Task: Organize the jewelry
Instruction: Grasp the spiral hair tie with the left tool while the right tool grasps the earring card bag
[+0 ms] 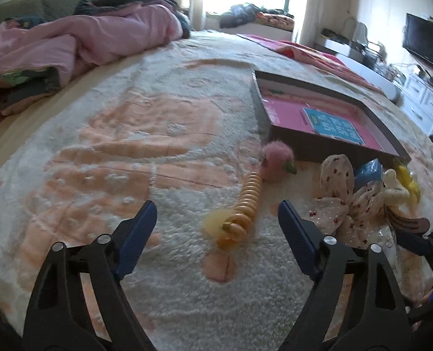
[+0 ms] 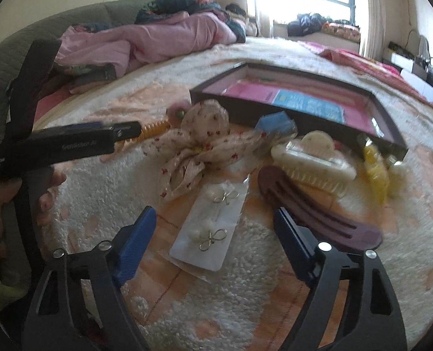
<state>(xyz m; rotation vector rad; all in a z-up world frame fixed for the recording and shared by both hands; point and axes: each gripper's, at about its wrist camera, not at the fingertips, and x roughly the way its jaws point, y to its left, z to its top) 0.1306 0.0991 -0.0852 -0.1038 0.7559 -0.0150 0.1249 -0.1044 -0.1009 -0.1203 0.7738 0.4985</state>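
Both grippers hang over the blanket with jaws apart and empty. The left gripper points at an orange coil tie; the right gripper at an earring card. Clips, perhaps a comb too, lie before the box

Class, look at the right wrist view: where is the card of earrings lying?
The earring card lies on the blanket, low in the middle of that view, between the floral bow and the maroon hair clip.
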